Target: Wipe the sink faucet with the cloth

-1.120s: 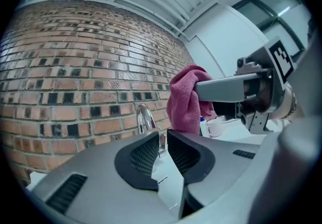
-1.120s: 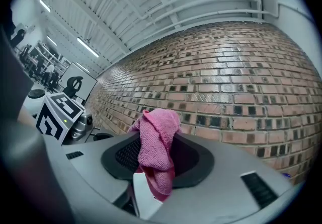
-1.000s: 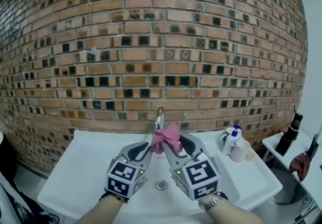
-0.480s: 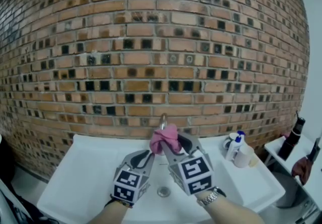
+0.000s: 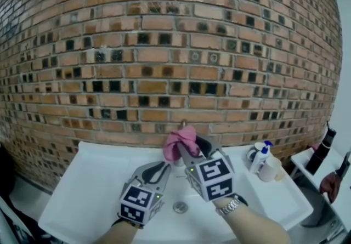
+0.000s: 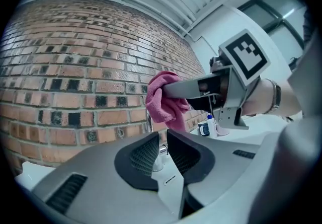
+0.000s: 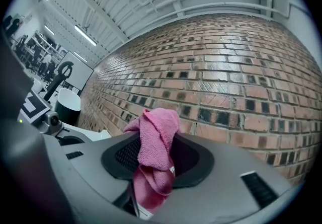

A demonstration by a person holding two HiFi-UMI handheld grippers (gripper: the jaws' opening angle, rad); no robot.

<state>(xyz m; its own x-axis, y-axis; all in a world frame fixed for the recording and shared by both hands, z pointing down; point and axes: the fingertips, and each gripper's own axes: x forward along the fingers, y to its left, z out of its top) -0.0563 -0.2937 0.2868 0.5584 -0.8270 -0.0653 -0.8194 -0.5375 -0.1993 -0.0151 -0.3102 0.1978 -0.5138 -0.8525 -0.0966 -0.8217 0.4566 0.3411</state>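
My right gripper (image 5: 185,148) is shut on a bunched pink cloth (image 5: 180,140). The cloth is pressed against the upper part of the thin metal faucet (image 5: 182,124), of which only the tip shows above it. In the right gripper view the cloth (image 7: 153,150) fills the gap between the jaws and hangs down. In the left gripper view the cloth (image 6: 163,99) covers the faucet pipe (image 6: 149,123) just beyond my jaws. My left gripper (image 5: 163,169) is shut and empty, held low over the white sink (image 5: 93,182), to the left of the faucet base (image 6: 160,150).
A brick wall (image 5: 164,62) rises right behind the sink. A drain (image 5: 180,207) lies in the basin below the grippers. A white pump bottle and a cup (image 5: 263,162) stand on the sink's right rim. A dark bottle (image 5: 320,152) stands further right.
My right gripper has carried the cloth up the faucet toward the wall, so less pipe shows above it. The left gripper has stayed about where it was.
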